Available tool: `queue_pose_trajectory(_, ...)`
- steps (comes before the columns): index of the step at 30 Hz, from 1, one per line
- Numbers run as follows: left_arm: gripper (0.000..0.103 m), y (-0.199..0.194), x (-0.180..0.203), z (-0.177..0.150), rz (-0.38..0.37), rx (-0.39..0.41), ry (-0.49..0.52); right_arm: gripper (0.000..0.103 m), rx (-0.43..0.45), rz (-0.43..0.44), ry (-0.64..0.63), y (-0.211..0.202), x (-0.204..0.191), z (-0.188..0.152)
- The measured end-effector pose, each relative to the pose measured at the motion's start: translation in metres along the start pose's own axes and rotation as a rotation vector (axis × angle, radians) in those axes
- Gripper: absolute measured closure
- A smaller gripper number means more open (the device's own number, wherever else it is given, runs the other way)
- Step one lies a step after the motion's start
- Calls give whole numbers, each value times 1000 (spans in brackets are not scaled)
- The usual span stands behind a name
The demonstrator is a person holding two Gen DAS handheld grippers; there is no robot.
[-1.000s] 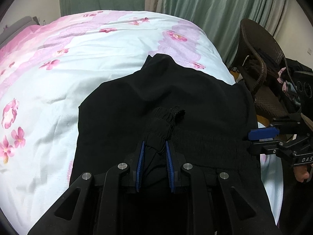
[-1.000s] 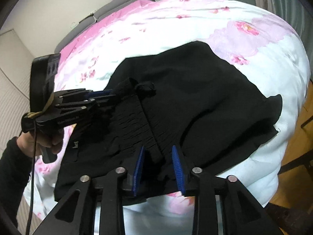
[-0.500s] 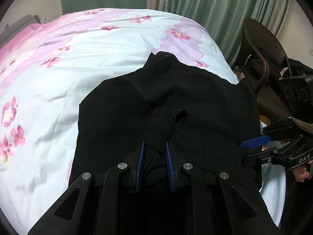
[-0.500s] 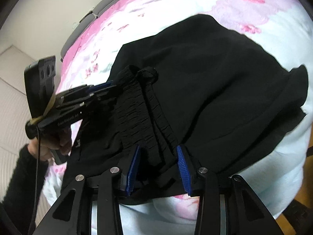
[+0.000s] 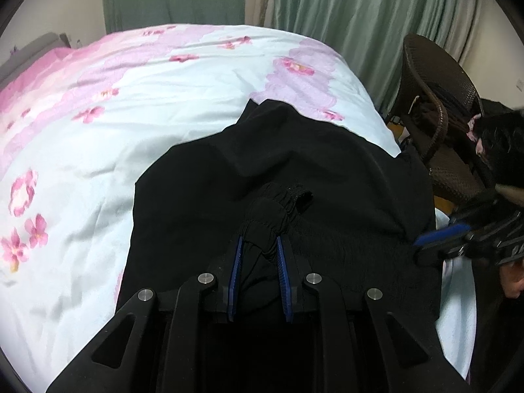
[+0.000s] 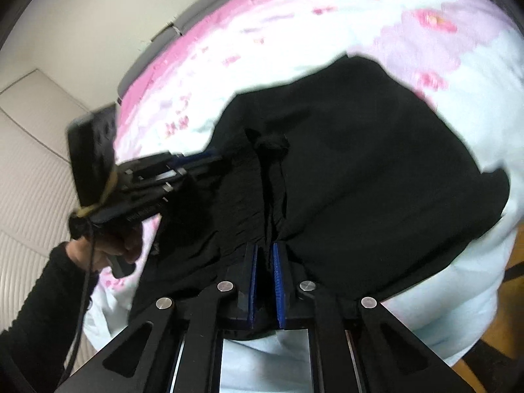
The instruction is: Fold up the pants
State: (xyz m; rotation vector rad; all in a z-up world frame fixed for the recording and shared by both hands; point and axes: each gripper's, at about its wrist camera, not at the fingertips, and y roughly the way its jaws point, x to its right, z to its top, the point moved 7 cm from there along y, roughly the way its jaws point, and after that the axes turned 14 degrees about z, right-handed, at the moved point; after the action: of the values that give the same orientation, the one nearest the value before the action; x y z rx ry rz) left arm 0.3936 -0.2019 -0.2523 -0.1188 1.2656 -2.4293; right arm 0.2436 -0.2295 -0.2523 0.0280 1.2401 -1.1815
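Note:
Black pants (image 5: 294,170) lie bunched on the floral bed cover (image 5: 131,104), near its right corner. My left gripper (image 5: 258,245) is shut on the gathered elastic waistband (image 5: 268,219) of the pants. My right gripper (image 6: 264,252) has closed on the other end of the waistband (image 6: 255,203), at the edge of the bed. The right gripper also shows at the right of the left wrist view (image 5: 425,242), pinching the pants' edge. The left gripper shows in the right wrist view (image 6: 203,160), held by a hand in a black sleeve. The pants (image 6: 376,163) are blurred there.
A dark wicker chair (image 5: 432,98) with clothes on it stands right of the bed. Green curtains (image 5: 327,16) hang behind. A grey headboard (image 6: 196,19) is at the far end. Wooden floor (image 6: 511,255) shows beside the bed.
My right gripper moved in over the waistband end and closed its jaws on it. My left gripper kept its hold and hardly moved.

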Motion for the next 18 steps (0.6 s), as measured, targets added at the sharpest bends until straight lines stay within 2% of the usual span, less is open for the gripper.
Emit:
queue_pose_trajectory(5,84,6,9,23,-19,22,4,94,77,-21,-17,-29,6,25)
queue_pose_trajectory(14,84,27,35,104,-48,105,30,94,245,-98,-8,-84,48,79)
queue_pose_trajectory(18,84,49,48,135,-68,118,41,94,265,-120,37,-94,73,86)
